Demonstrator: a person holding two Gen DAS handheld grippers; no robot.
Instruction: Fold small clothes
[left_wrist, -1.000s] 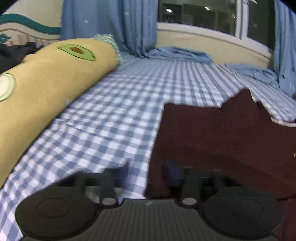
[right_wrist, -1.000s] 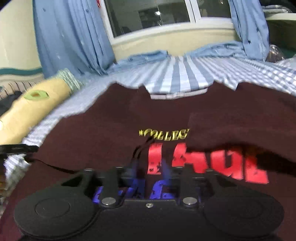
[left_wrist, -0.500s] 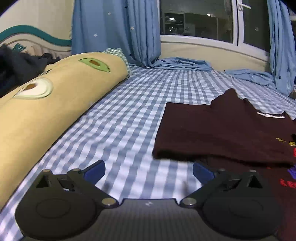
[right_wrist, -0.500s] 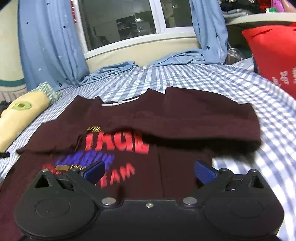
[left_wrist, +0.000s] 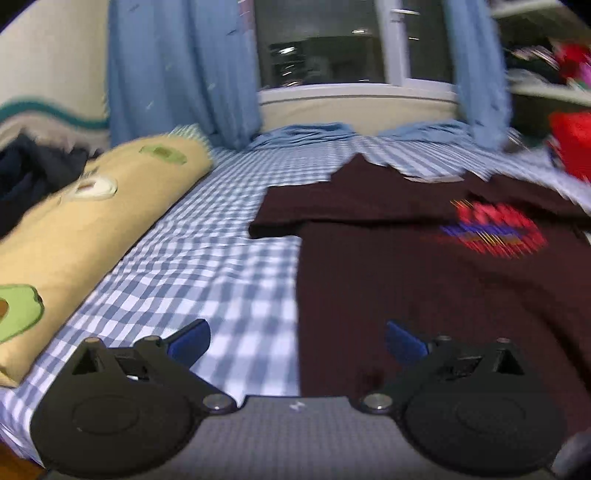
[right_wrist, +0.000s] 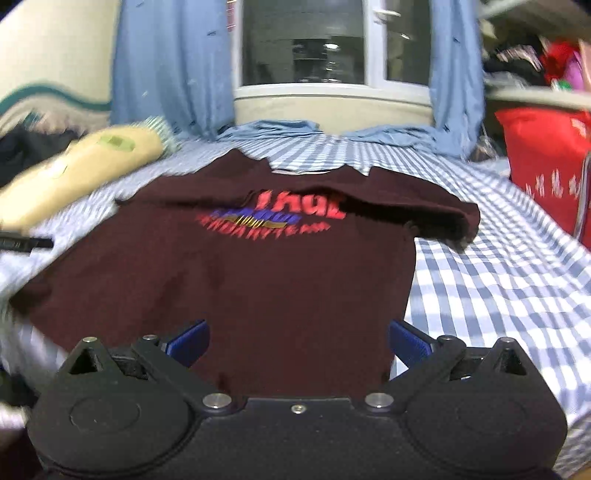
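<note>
A dark maroon T-shirt (left_wrist: 424, 288) (right_wrist: 240, 280) with a red, blue and yellow print lies flat on the blue-checked bed sheet (left_wrist: 207, 266) (right_wrist: 498, 288). Both sleeves are folded in over its chest. My left gripper (left_wrist: 297, 341) hovers open over the shirt's near left edge, nothing between its blue pads. My right gripper (right_wrist: 297, 338) hovers open over the shirt's near right part, and it too holds nothing. Both views are blurred by motion.
A long yellow avocado-print pillow (left_wrist: 85, 229) (right_wrist: 77, 166) lies along the left of the bed, dark clothes (left_wrist: 33, 173) behind it. A red bag (right_wrist: 546, 166) stands at the right. Blue curtains (left_wrist: 177, 74) and a window close the far side.
Both grippers opened and let go of the shirt's sleeves, then drew back toward the shirt's near hem. The sleeves now lie folded across the chest.
</note>
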